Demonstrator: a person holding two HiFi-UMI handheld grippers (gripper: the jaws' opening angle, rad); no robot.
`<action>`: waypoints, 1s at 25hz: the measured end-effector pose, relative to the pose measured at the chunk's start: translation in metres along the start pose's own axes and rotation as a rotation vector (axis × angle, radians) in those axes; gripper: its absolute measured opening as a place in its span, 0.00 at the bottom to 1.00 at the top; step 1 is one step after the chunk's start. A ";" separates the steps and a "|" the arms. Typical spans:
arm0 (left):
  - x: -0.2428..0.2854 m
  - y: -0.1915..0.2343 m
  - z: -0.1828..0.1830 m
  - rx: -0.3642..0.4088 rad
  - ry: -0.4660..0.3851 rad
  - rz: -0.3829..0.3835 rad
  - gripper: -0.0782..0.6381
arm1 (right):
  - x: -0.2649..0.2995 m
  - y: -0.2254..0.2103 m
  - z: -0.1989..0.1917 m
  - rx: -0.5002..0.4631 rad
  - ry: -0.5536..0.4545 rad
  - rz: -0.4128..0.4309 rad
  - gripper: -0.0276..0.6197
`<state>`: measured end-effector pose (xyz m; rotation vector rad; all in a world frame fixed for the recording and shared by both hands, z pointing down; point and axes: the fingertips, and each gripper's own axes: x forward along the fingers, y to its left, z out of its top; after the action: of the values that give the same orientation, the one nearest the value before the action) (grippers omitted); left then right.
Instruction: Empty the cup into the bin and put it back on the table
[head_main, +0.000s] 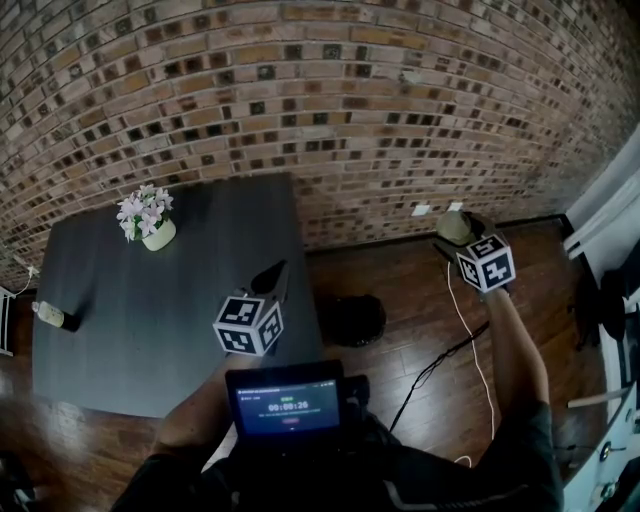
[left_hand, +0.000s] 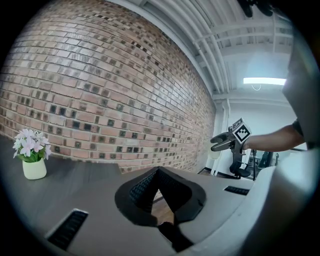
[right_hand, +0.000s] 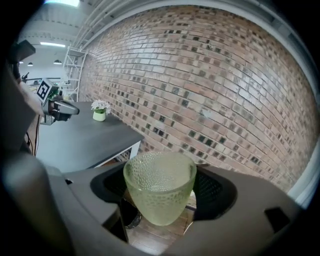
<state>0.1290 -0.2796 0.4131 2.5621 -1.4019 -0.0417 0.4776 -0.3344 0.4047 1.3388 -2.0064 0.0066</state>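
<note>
Holding the dimpled green glass cup (right_hand: 160, 187) upright in the wide-set right gripper (head_main: 462, 240) over the floor, beyond the black bin (head_main: 355, 320), apparently already emptied, leaving only the return to the table (head_main: 120, 330), with the left gripper (left_hand: 157, 175) closed on nothing

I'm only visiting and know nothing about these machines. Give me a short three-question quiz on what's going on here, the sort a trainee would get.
1. True or false: the right tongs grip the cup.
2. Fill in: the black bin stands on the ___, beside the table.
3. Where is the flower pot? A on the table; B in the bin; C inside the cup.
Key: 1 true. 2 floor. 3 A.
</note>
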 end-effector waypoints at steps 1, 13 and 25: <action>0.000 0.000 0.000 0.001 0.001 -0.001 0.11 | -0.001 0.000 0.001 0.016 -0.010 0.003 0.65; -0.006 0.002 0.000 -0.007 -0.012 0.005 0.11 | -0.007 0.020 0.022 0.192 -0.158 0.090 0.65; -0.022 0.013 0.002 -0.029 -0.025 0.049 0.11 | -0.017 0.061 0.061 0.226 -0.295 0.190 0.65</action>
<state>0.1062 -0.2677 0.4122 2.5109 -1.4618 -0.0866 0.3986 -0.3158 0.3721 1.3432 -2.4377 0.1344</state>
